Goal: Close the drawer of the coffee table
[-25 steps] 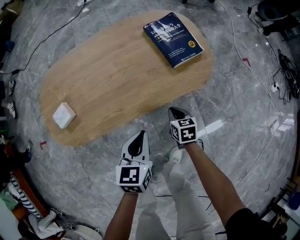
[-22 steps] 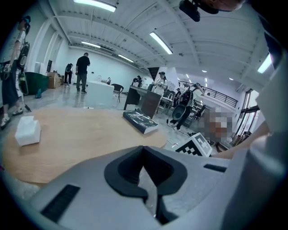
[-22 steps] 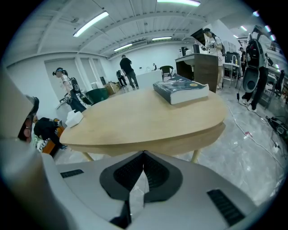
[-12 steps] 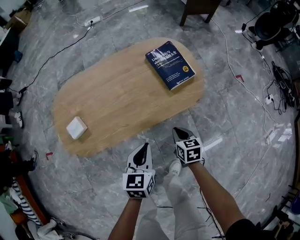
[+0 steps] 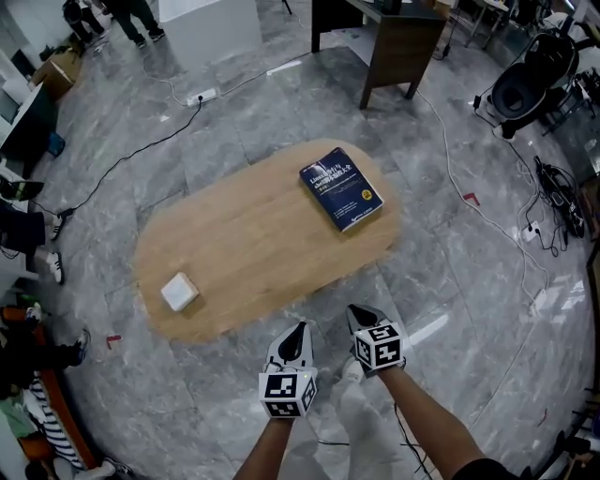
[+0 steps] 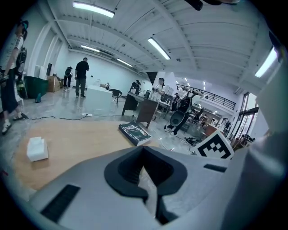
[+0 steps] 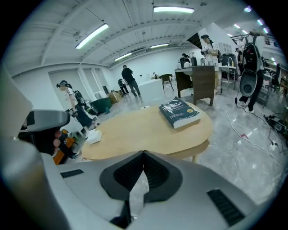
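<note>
The oval wooden coffee table (image 5: 253,244) stands on the grey floor ahead of me, and no open drawer shows on it in any view. On its top lie a dark blue book (image 5: 341,187) and a small white box (image 5: 179,292). My left gripper (image 5: 298,330) is shut and empty, just short of the table's near edge. To its right my right gripper (image 5: 357,312) is shut on nothing as well. In the left gripper view the left gripper (image 6: 144,148) points over the tabletop (image 6: 81,143). The right gripper (image 7: 144,152) faces the table (image 7: 144,128) and book (image 7: 179,112).
A dark desk (image 5: 394,37) stands beyond the table, and a black chair (image 5: 525,84) at the far right. Cables (image 5: 122,159) trail over the floor. Clutter (image 5: 28,375) lines the left edge. People (image 5: 131,14) stand far back. My own legs (image 5: 352,412) are below the grippers.
The view has drawn back and up, so the table looks smaller and farther. Both grippers have backed away from the table's near edge and stay shut.
</note>
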### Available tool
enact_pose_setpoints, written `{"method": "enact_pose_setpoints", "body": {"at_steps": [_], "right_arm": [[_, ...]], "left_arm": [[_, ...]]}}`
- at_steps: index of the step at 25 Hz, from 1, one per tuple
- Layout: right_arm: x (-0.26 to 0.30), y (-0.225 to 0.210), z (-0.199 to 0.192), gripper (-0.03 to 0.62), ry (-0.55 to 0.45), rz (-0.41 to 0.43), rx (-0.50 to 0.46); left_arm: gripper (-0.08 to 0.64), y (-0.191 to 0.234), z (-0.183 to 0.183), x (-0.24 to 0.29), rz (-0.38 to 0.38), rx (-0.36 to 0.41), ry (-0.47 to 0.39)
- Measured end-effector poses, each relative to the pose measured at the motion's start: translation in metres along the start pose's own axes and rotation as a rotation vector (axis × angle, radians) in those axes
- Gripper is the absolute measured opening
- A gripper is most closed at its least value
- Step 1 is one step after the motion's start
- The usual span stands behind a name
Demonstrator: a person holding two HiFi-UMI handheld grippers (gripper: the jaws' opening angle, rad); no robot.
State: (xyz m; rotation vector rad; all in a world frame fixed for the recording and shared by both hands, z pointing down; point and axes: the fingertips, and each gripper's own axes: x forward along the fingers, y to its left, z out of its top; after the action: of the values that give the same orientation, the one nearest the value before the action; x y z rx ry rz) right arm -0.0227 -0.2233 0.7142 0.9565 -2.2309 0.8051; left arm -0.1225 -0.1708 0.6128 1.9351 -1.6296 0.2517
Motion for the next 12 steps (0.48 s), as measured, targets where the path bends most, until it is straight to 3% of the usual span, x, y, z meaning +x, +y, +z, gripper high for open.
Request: {"method": "enact_pose_setpoints", "body": {"at_steps": [12], "right_arm": [[-0.064, 0.037, 0.063, 0.012, -0.101, 0.036, 0.003]], "left_arm": [[-0.003, 0.006, 0.069, -0.040, 0.037, 0.016, -0.090]]}}
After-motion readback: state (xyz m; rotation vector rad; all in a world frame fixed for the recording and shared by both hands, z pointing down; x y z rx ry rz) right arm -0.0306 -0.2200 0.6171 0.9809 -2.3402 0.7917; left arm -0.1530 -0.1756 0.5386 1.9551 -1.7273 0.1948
